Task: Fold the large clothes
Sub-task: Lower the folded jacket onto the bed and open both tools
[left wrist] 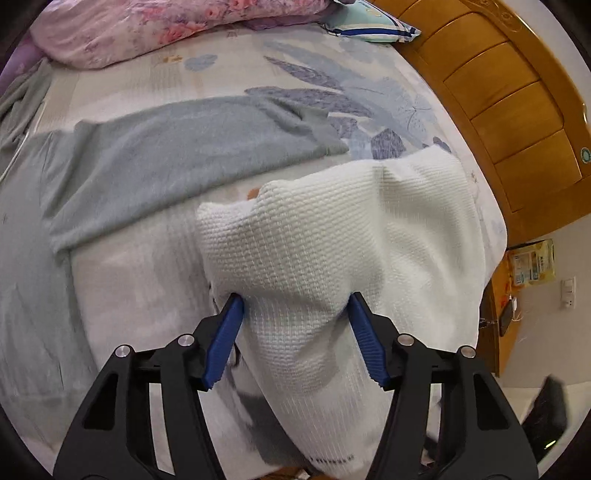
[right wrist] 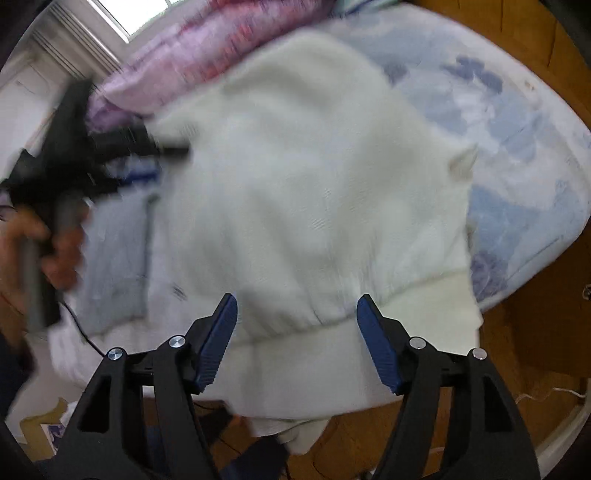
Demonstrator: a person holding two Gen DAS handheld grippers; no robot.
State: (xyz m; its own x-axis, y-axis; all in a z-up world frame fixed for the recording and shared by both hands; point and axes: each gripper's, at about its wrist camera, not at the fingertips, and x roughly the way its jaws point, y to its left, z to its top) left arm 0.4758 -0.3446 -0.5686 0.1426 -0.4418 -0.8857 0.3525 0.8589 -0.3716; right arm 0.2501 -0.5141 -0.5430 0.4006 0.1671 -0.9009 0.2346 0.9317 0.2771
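Observation:
A white knit sweater lies on the bed, its ribbed hem hanging toward the bed's edge. My left gripper is open, its blue fingers straddling a raised fold of the sweater without closing on it. My right gripper is open just above the hem; the view is blurred. The left gripper and the hand holding it show blurred at the left of the right wrist view.
A grey-blue garment lies spread on the floral sheet beyond the sweater. A pink floral pillow sits at the head. A wooden headboard stands at right. Wooden floor lies below the bed's edge.

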